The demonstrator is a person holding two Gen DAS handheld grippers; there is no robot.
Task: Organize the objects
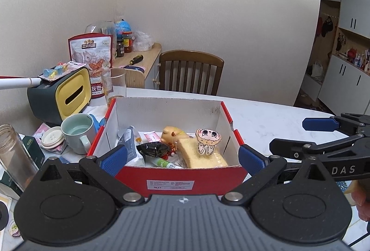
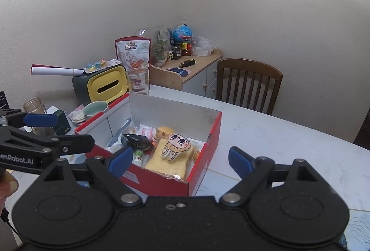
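Note:
A red cardboard box (image 1: 175,178) (image 2: 203,151) stands open on the white table. In it lie a wrapped slice of bread (image 1: 196,155) (image 2: 166,164), a cartoon-face toy (image 1: 208,139) (image 2: 177,143), a black packet (image 1: 152,149) (image 2: 136,141), a yellow doll head (image 1: 171,133) and small tubes and packets. My left gripper (image 1: 182,159) is open and empty, just in front of the box, its fingers as wide as the box. My right gripper (image 2: 179,159) is open and empty, at the box's near right corner. It also shows in the left wrist view (image 1: 300,135).
Left of the box are a green mug (image 1: 77,132), a clear jar (image 1: 13,156), a yellow-faced tissue box (image 1: 62,95), a drinking glass (image 1: 114,85) and a snack bag (image 1: 91,56). A wooden chair (image 1: 190,73) and a side cabinet (image 2: 192,70) stand behind the table.

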